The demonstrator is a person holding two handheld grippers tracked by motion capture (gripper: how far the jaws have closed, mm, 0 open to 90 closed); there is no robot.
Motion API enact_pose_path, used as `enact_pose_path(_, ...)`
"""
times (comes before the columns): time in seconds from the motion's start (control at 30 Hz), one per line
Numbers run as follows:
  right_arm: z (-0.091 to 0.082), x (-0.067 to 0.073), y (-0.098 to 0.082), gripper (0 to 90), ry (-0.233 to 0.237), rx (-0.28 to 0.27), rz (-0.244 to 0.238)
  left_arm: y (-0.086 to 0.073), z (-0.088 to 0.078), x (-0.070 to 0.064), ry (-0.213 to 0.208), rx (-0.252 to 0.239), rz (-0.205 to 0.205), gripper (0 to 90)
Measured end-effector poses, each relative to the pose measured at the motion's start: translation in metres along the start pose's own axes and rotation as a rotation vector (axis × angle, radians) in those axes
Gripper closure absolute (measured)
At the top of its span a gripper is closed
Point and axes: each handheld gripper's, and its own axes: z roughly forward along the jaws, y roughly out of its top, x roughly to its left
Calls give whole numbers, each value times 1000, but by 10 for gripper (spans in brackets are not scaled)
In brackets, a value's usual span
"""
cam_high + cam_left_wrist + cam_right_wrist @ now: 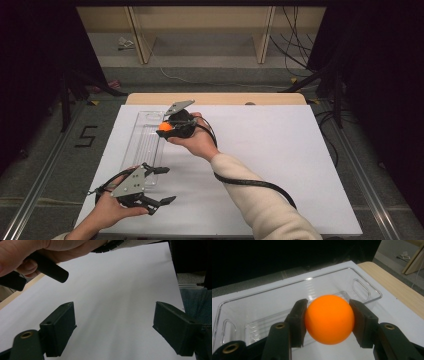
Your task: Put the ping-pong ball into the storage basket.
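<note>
We hold the smooth orange plastic ball (329, 319), centre frame, clamped across its widest part in the right tool (328, 320) above the clear plastic tray (364, 290); judged light, rigid, slippery. The left tool (113, 330) stands apart, empty.

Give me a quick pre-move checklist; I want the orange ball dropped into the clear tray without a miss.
1. Right gripper shut on the orange ball: ok.
2. Ball seated centrally between both jaws: ok.
3. Clear tray holds nothing in the way: ok.
4. Ball over the tray's far end in the high view: ok; its height above the tray, cannot tell.
5. Left gripper open, at the tray's near end, away from the ball: ok.
</note>
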Motion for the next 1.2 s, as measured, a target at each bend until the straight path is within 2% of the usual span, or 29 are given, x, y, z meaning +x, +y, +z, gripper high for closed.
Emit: enact_pose_path(1.2, 16, 4, 14, 515, 17, 20, -13, 0, 0, 0, -2, -1, 0, 176)
